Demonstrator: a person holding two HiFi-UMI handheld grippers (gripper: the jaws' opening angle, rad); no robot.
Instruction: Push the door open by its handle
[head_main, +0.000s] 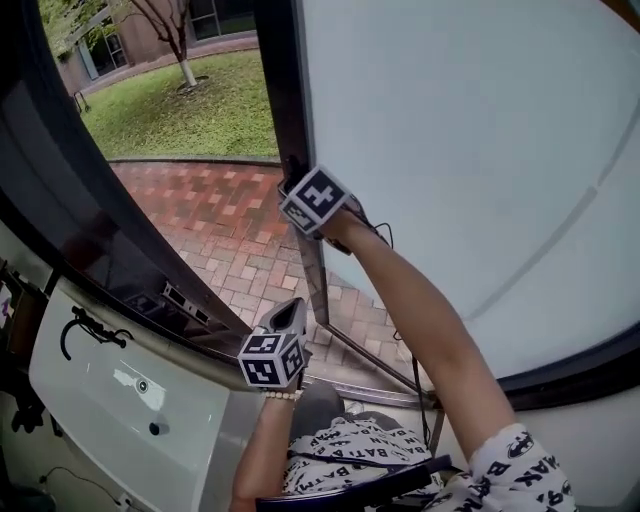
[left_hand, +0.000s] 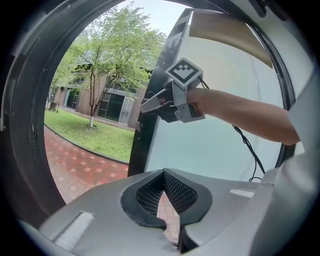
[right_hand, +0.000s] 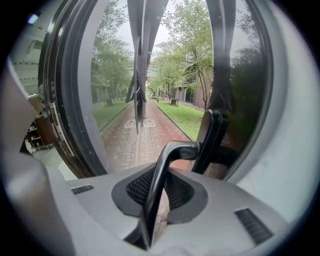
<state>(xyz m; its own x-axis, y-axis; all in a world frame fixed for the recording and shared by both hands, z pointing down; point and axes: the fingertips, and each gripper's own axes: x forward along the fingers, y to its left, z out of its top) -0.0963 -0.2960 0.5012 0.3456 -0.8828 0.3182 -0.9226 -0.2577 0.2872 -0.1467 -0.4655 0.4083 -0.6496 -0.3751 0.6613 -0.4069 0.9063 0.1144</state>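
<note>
While you stand in the doorway, the door (head_main: 470, 150) fills the right side of the head view, a big frosted pane in a dark frame, and it stands open, angled away from the dark jamb (head_main: 90, 230) on the left! Between the two, the gap shows a red brick path (head_main: 215, 230) running out to a green lawn (head_main: 190, 110), with leafy trees (left_hand: 117, 55) and a brick building (left_hand: 112, 105) beyond. Down at the lower left of the head view sits a white panel (head_main: 120, 390) with a black lever on it. Your right arm reaches out bare across the frosted pane to the door's dark free edge, a thin black cable (head_main: 400, 340) trailing under it. Your right gripper (left_hand: 150, 104) is up at that edge, marker cube on top, and its own view tells it plainly: the jaws are clenched on the handle (right_hand: 172, 150), a dark bent lever that runs up between the mesh pads, elbows over to the right and joins the door's edge stile. Your left gripper (head_main: 290, 312) hangs lower, near your body and well apart from the door, pointing out through the opening. Its pads (left_hand: 177, 192) meet at the tips with nothing caught in them, only a sliver of brick paving showing behind. So you have the right claw grasping the lever and the left one closed on nothing.
</note>
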